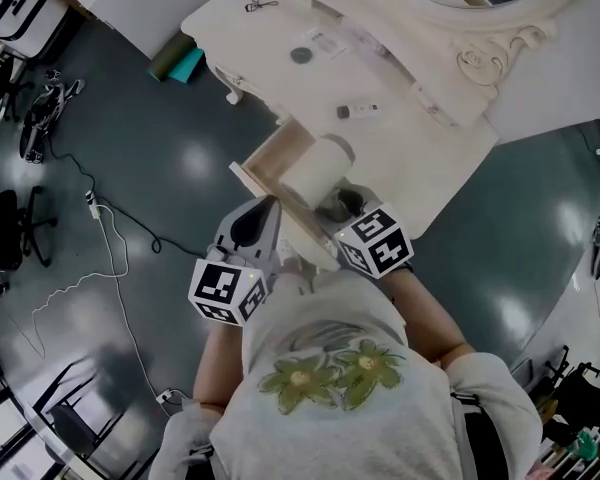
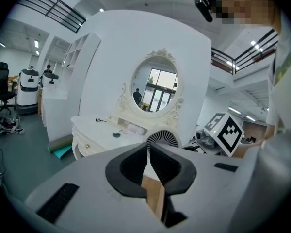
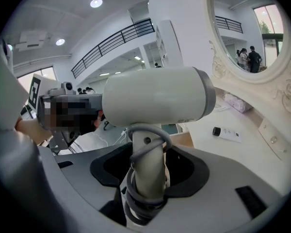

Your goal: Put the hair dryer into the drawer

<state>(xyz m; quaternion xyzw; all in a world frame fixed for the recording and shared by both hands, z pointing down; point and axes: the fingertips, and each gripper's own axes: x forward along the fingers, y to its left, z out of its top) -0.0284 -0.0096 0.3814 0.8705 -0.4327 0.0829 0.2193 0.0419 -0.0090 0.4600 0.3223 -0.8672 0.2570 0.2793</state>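
A white hair dryer (image 1: 315, 168) hangs over the open wooden drawer (image 1: 265, 158) of the cream dressing table (image 1: 410, 158). My right gripper (image 1: 342, 206) is shut on its handle. In the right gripper view the barrel (image 3: 155, 98) lies crosswise above the jaws, and my right gripper (image 3: 148, 176) clamps the handle together with the grey cord wound round it. My left gripper (image 1: 268, 208) sits at the drawer's front panel. In the left gripper view my left gripper (image 2: 148, 154) is shut, with the wooden panel edge (image 2: 153, 193) between the jaws. The dryer's grille (image 2: 162, 139) shows just beyond.
On the tabletop lie a small tube (image 1: 358, 111), a dark round item (image 1: 300, 55) and scissors (image 1: 260, 5). An oval mirror (image 2: 155, 89) stands behind. A rolled teal mat (image 1: 177, 63) lies beside the table, and cables (image 1: 110, 238) and a chair (image 1: 10, 228) are to the left.
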